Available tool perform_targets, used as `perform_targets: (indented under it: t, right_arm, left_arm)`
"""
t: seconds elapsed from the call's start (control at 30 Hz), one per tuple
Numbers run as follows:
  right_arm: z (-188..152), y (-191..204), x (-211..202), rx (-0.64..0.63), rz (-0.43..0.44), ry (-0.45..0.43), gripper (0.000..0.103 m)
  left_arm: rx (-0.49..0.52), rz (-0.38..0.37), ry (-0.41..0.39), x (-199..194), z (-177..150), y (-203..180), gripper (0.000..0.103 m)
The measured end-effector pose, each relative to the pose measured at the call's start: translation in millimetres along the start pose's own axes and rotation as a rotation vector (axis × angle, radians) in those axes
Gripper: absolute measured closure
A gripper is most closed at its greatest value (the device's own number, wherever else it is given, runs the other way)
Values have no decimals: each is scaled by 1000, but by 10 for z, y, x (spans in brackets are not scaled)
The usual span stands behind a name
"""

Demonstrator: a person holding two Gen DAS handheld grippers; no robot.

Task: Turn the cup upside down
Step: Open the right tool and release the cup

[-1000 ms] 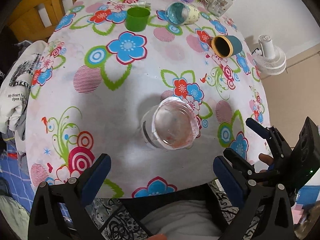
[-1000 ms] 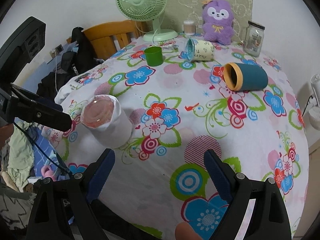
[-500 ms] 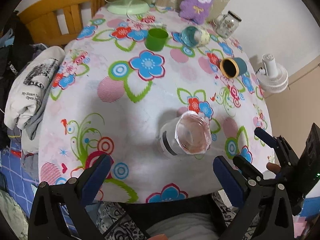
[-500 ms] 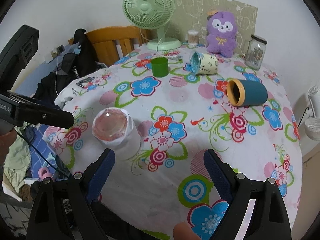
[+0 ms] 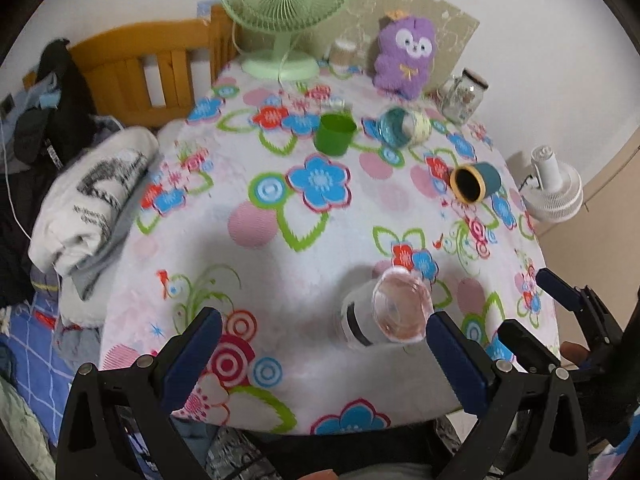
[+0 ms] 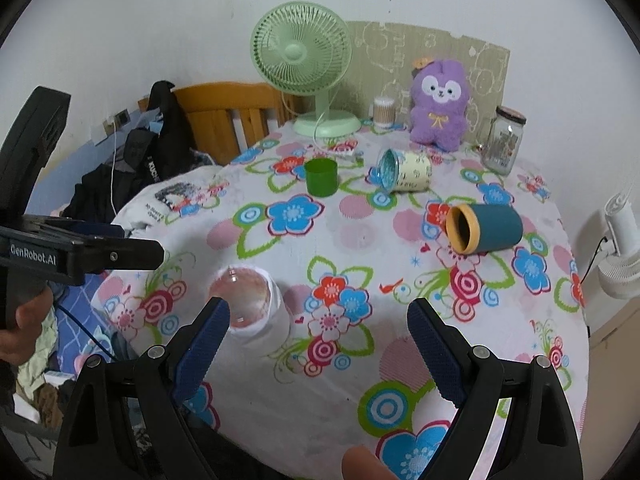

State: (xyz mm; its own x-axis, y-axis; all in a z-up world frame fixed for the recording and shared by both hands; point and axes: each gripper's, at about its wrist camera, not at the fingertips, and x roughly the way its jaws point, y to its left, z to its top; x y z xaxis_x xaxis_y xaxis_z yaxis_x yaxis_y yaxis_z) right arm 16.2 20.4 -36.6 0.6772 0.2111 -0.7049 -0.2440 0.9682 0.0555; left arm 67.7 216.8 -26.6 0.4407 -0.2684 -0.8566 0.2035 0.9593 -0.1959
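Near the front edge of the flower-patterned desk (image 6: 400, 360) stood the white, pink-bottomed plastic cup (image 6: 256, 316), seemingly already inverted; both grippers (image 5: 320, 352) (image 6: 318, 344) hung nearby, jaws released, grasping nothing.

I saw a white tablecloth (image 6: 360, 240) printed with blue, red and pink flowers, a green cup (image 6: 321, 177), a teal cup (image 6: 486, 227) rimmed yellow, a purple plush (image 6: 439, 106).

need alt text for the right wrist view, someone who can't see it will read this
An open right gripper hovers over a round table with a floral tablecloth, a white translucent cup standing near its left finger. Farther back a small green cup stands, and a cream cup with a blue rim and a teal cup with an orange rim lie on their sides.
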Motion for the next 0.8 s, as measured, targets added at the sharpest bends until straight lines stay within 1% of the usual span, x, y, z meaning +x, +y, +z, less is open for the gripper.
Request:
perform_targets:
  t: [0.1, 0.23, 0.3, 0.37, 0.47, 0.6, 0.8]
  right_arm:
    - [47, 44, -51, -12, -15, -25, 11]
    - [104, 115, -135, -28, -26, -68, 11]
    - [122, 131, -174, -32, -31, -90, 8]
    - [143, 145, -219, -31, -54, -121, 4]
    - [173, 169, -298, -36, -86, -167, 3]
    - [212, 183, -362, -37, -89, -188, 3]
    - [240, 227, -453, -40, -106, -225, 2]
  left_arm:
    - [17, 14, -51, -68, 2, -28, 0]
    - [42, 28, -99, -132, -5, -73, 0]
    - [49, 32, -123, -165, -5, -88, 0]
    - [52, 33, -151, -206, -4, -99, 0]
    - [58, 36, -200, -282, 2, -114, 0]
    - [68, 44, -254, -355, 13, -128, 0]
    - [84, 39, -305, -436, 16, -180, 0]
